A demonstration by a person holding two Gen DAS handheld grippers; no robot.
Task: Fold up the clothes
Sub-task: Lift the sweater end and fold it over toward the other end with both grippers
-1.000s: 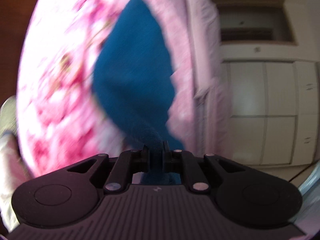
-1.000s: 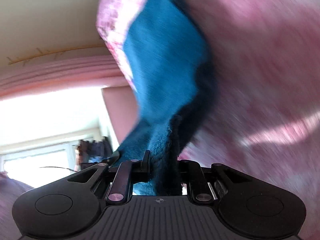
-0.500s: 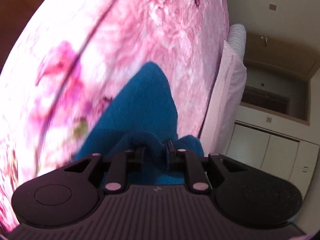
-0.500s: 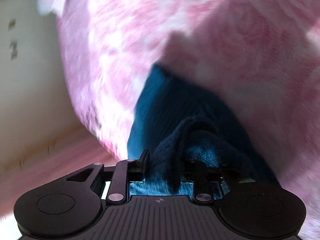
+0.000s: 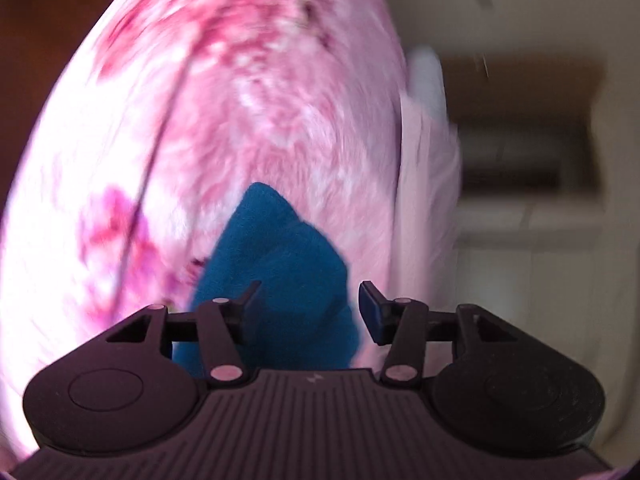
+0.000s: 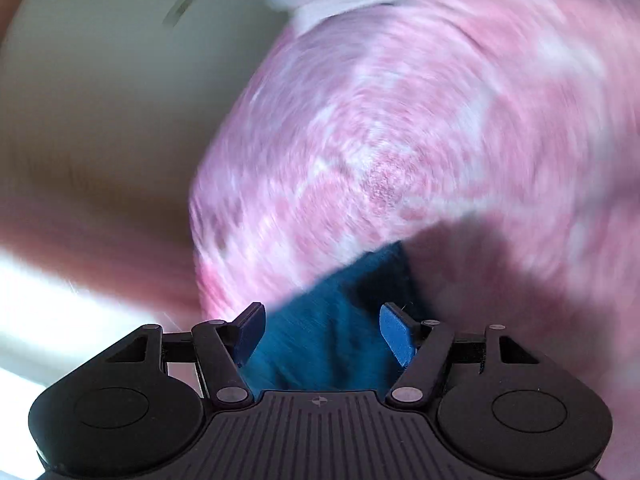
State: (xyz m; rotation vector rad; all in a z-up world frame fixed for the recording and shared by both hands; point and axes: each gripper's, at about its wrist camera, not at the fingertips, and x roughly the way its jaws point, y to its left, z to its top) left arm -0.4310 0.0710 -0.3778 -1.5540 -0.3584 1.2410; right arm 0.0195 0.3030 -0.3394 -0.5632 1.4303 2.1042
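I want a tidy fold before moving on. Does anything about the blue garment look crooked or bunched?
Slightly. The blue garment lies on the pink floral blanket rising to a lopsided peak, not a flat rectangle. The left gripper and right gripper have just been opening; cloth sits between the jaws unpinched. Blur hides finer creases.

Teal-blue fleecy garment [image 5: 276, 280], soft and fuzzy, lying bunched on a pink flowered bedspread [image 5: 248, 120]. Seen from the left wrist: rising to a blunt peak ahead of the jaws, widening toward them, filling most of the gap between them but clear of the right-hand pad. Seen from the right wrist: same garment [image 6: 328, 332] spread between the parted jaws, one folded corner pointing ahead and to the right, partly in shadow, edges blurred. Not pinched on either side; resting loose on the bed.
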